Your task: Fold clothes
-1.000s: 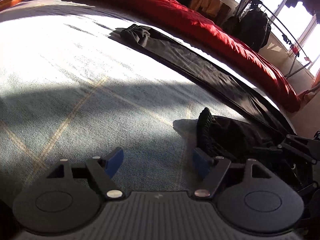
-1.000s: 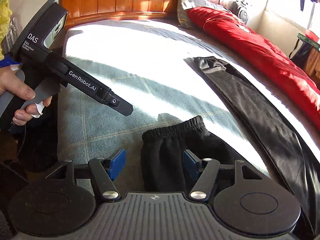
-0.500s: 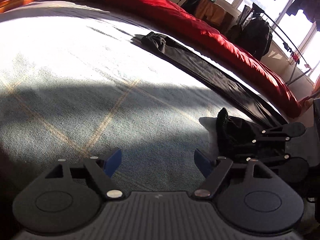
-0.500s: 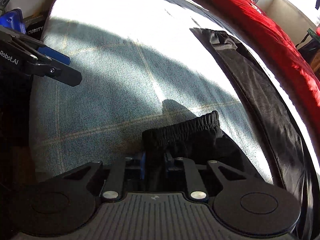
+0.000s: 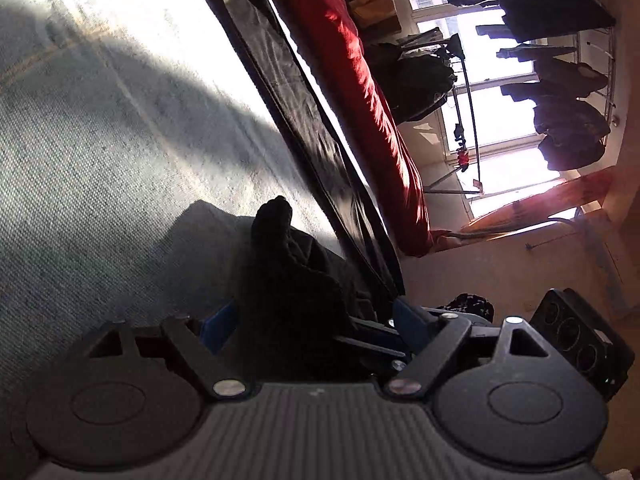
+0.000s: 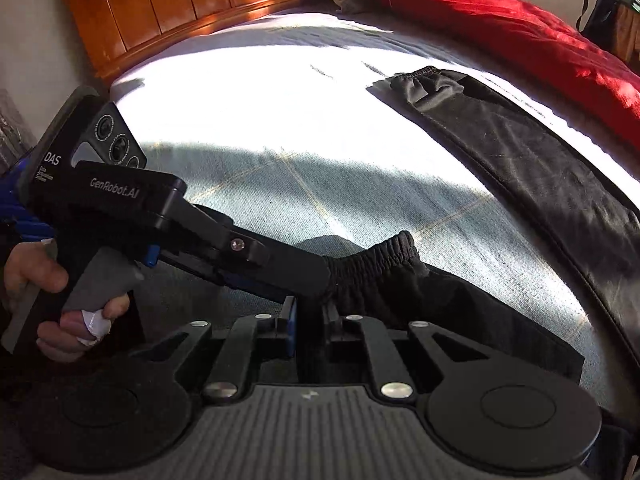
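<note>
Right wrist view shows the right tongs point(image 6: 310, 322) pinched shut on the near corner of the elastic cuff point(image 6: 372, 254) of the black trousers point(image 6: 532, 168), which lie along the bed point(image 6: 280, 128) beside a red duvet point(image 6: 500, 20). Left tongs point(image 5: 308, 320), whose jaws have just been opening, stand wide with the cuff between them, unpressed. Soft, light, limp cloth like this will sag, so the gathered cuff seems the best hold; only the left wrist view shows the window point(image 5: 504, 96), only the right the headboard point(image 6: 180, 4).
</note>
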Demonstrator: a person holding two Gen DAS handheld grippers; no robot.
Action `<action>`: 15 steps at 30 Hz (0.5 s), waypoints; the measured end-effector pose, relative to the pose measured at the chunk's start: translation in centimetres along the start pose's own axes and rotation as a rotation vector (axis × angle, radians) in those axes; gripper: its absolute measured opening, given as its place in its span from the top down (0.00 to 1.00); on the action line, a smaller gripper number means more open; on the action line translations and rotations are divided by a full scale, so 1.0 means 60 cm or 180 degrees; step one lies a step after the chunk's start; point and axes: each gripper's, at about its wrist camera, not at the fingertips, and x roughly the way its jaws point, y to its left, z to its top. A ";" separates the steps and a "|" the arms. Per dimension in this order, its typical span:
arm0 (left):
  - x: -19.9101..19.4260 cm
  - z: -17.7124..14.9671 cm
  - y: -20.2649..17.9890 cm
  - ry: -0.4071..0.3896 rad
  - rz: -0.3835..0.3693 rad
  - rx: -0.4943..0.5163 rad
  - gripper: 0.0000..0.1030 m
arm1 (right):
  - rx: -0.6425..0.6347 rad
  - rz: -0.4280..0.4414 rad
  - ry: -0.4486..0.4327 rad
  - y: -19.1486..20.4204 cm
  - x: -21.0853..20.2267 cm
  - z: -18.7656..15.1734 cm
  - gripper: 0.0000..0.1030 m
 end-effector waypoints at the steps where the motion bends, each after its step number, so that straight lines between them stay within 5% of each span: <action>1: 0.013 0.003 0.001 0.0041 -0.0017 0.0011 0.19 | -0.0002 0.0025 -0.0012 0.004 -0.002 -0.004 0.81; 9: 0.038 0.004 -0.001 0.0146 0.0026 0.0197 0.22 | 0.0273 -0.0069 -0.0274 -0.016 -0.068 -0.050 0.56; 15: 0.034 -0.017 -0.026 0.0067 0.0652 0.0715 0.71 | 0.0635 -0.0215 -0.0382 -0.056 -0.092 -0.092 0.53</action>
